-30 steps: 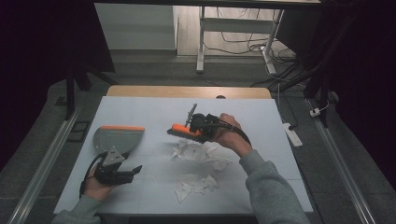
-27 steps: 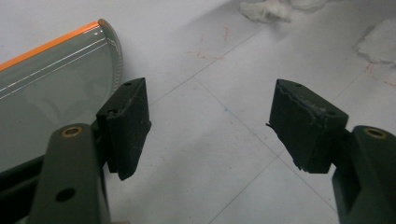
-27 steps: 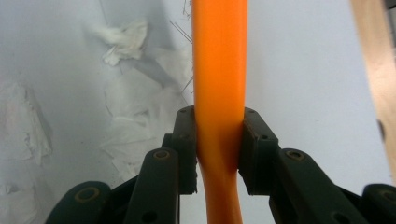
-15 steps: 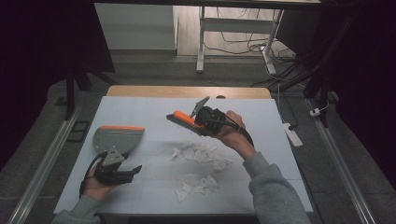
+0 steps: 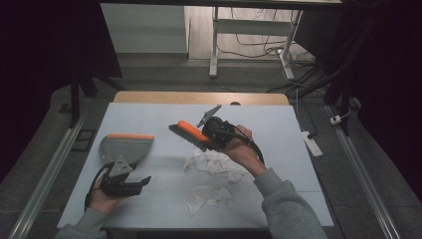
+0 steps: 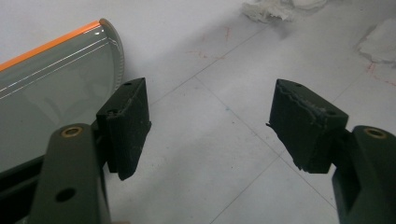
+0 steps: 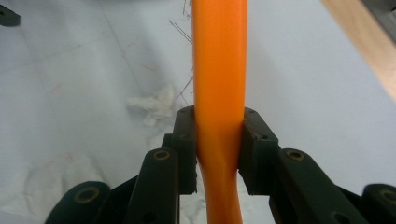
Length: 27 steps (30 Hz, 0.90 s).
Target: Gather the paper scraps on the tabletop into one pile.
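Note:
My right gripper point(image 5: 205, 138) point(image 7: 219, 135) is shut on the orange handle of a small brush point(image 5: 188, 131) point(image 7: 219, 70), held above the table near its middle with the bristles pointing left. Just below it lies a heap of crumpled white paper scraps point(image 5: 214, 164) point(image 7: 152, 105). A grey dustpan with an orange edge point(image 5: 124, 147) point(image 6: 51, 74) lies flat at the left. My left gripper point(image 5: 134, 183) point(image 6: 210, 121) rests low on the table below the dustpan, jaws open with nothing between them; the dustpan's corner is beside its left jaw.
More white scraps point(image 5: 206, 196) lie toward the front of the pale table point(image 5: 278, 129). The wooden far edge point(image 5: 199, 97) borders the back. Table legs and cables stand on the floor beyond. A power strip point(image 5: 312, 144) lies off the right side.
My right hand has swung the brush up and leftward, off the scrap pile, turning the bristle end further left. The left hand has stayed put.

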{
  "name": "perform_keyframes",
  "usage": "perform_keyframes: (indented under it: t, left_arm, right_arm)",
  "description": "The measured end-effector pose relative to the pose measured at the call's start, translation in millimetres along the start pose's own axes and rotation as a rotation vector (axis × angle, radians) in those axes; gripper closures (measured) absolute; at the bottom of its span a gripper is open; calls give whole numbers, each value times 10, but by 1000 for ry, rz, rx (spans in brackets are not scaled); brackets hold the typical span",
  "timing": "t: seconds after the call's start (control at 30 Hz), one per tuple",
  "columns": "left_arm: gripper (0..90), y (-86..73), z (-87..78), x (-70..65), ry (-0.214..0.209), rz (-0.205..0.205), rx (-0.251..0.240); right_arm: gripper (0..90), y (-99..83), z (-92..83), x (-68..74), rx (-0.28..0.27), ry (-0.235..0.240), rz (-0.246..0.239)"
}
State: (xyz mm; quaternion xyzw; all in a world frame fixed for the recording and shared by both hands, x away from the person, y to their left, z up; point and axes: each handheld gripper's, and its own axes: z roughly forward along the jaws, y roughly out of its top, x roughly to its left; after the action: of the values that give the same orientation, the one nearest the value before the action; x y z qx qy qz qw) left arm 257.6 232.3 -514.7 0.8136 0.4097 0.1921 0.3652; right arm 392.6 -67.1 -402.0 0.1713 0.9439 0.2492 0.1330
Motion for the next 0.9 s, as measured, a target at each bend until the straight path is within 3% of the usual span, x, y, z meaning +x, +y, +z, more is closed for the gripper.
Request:
perform_keyframes:
  t: [0.3,0.43,0.53,0.6,0.67,0.73,0.8,0.9]
  left_arm:
    - [299,-6,-12,11,4,-3,-3]
    - [299,-8,-14,13,4,-3,-4]
    - [299,-10,-14,14,3,-2,-4]
    - [299,-11,-13,15,2,-1,-4]
    - [299,-11,-12,15,1,1,-4]
    - [299,-11,-7,15,-1,1,-4]
    - [299,-8,0,14,-2,3,-2]
    - [300,-3,8,8,-1,6,2]
  right_arm:
    - [705,111,352,260,-24,122,92]
    - [705,196,518,359,-56,182,163]
    - [705,228,688,401,-46,229,201]
    - [705,219,789,418,-18,222,196]
    - [705,172,829,416,7,166,190]
    - [705,76,785,335,15,163,229]
    - [705,-36,714,265,37,110,243]
    - [705,-195,593,153,21,111,290]
